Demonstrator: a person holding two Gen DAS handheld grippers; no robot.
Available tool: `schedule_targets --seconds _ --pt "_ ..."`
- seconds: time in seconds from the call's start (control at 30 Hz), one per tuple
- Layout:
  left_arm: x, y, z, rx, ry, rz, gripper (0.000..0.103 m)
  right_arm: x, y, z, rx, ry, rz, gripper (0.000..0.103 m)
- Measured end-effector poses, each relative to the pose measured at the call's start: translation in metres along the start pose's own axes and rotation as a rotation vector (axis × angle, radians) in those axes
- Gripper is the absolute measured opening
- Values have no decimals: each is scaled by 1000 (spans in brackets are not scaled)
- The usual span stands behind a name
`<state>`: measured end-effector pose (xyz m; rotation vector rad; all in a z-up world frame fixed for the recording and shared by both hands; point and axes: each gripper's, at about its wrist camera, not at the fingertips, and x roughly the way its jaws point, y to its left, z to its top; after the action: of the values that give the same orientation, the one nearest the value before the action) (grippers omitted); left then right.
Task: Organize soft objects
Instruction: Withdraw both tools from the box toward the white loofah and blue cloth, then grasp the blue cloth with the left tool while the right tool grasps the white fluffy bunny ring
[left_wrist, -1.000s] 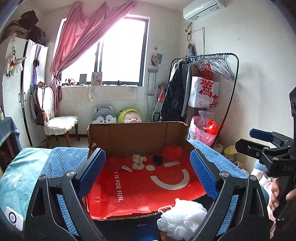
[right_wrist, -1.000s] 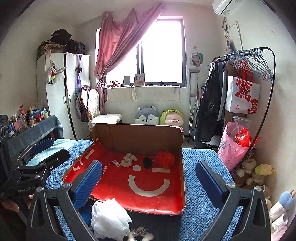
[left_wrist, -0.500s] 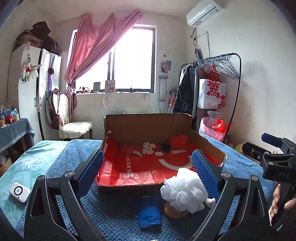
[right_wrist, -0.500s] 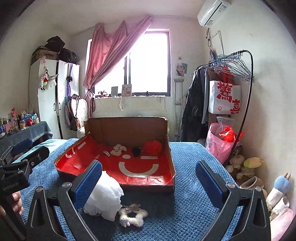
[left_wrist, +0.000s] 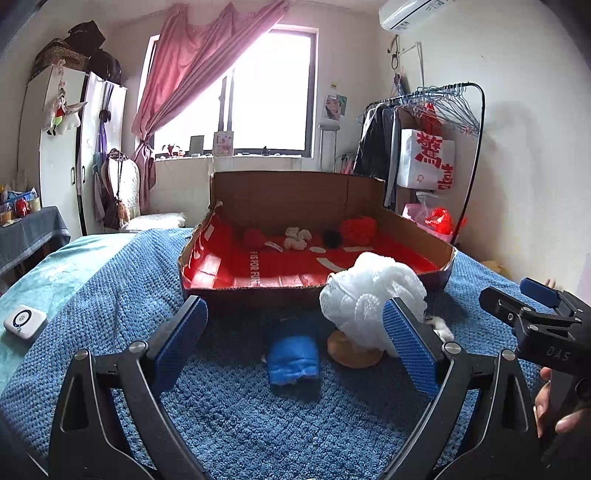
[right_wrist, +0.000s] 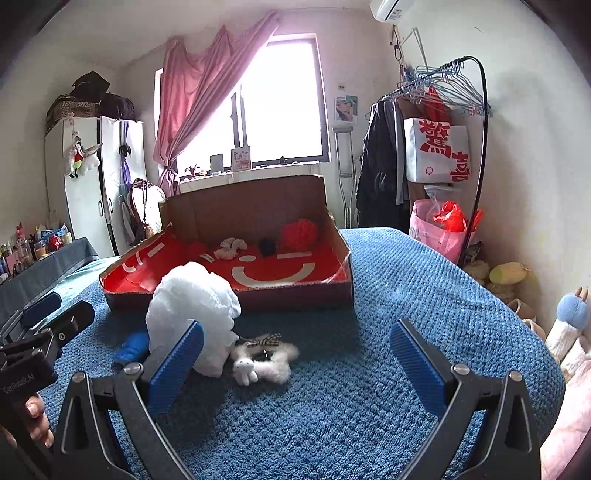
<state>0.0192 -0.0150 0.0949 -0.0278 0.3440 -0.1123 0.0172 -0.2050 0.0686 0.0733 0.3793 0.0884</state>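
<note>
A low cardboard box (left_wrist: 258, 288) (right_wrist: 295, 295) with a red lining lies on the blue bedspread; inside it are a red puff (left_wrist: 357, 230) (right_wrist: 299, 232), a small black pom (left_wrist: 331, 238), a cream scrunchie (left_wrist: 296, 236) (right_wrist: 231, 246) and another red item (left_wrist: 254, 236). In front of the box sit a white mesh puff (left_wrist: 369, 295) (right_wrist: 192, 306), a folded blue cloth (left_wrist: 293, 360) (right_wrist: 131, 347), a tan round item (left_wrist: 354, 356) and a fluffy white ring with a checked bow (right_wrist: 264, 356). My left gripper (left_wrist: 293, 345) is open above the blue cloth. My right gripper (right_wrist: 295, 365) is open near the fluffy ring.
A small white device (left_wrist: 24, 321) lies on the teal sheet at the left. A clothes rack (left_wrist: 424, 147) with bags stands right of the bed, plush toys (right_wrist: 569, 317) lie on the floor, and a wardrobe (left_wrist: 62, 147) and dark table (left_wrist: 29, 232) stand at the left.
Both grippers have dropped lower and pulled back from the box, so the loose items in front of it now lie between and ahead of the fingers. Both stayed open.
</note>
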Motion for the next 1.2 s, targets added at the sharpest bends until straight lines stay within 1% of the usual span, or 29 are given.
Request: schedule_targets --seconds 0.17,0.43,0.57,0.87,1.07,1.2 --pt "8 -1 -13 -1 44 -8 97 10 0 -13 8 54 5 103" --pt "18 2 -18 -9 106 1 97 20 1 -24 5 106 4 103" --pt "24 4 -18 -8 143 2 97 24 3 -22 -3 125 6 103" --pt "38 7 -13 20 231 9 97 41 8 -17 -44 214 29 103" --pt "53 11 -8 38 317 -4 97 58 0 -7 -42 306 62 103" --pt "66 16 -6 36 375 -25 97 73 -1 -2 -55 378 83 103"
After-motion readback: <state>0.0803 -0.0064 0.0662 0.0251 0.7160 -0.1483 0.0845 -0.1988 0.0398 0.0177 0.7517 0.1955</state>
